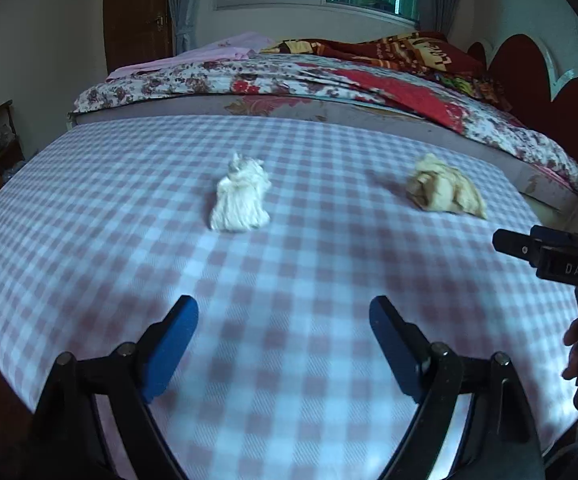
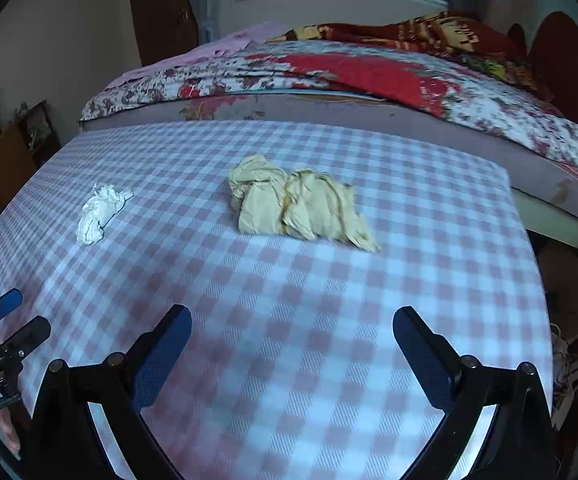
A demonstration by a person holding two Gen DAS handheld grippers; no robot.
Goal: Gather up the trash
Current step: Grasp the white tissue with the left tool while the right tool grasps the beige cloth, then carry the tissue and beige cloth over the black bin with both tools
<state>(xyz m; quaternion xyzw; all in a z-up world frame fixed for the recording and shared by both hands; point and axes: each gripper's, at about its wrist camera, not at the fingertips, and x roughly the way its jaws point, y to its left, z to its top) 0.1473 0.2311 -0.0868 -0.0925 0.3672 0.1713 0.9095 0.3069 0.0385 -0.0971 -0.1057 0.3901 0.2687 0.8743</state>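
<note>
Fingers on both my left gripper (image 1: 284, 344) and right gripper (image 2: 292, 354) are spread wide and empty above the near part of the checked bench (image 1: 289, 280). I see the white tissue wad (image 1: 241, 196) lying straight ahead of the left, and the larger yellowish crumpled paper (image 2: 297, 206) straight ahead of the right, its long axis running left-right. Each wad seems nearest its own side's gripper, both still well apart from any fingers.
</note>
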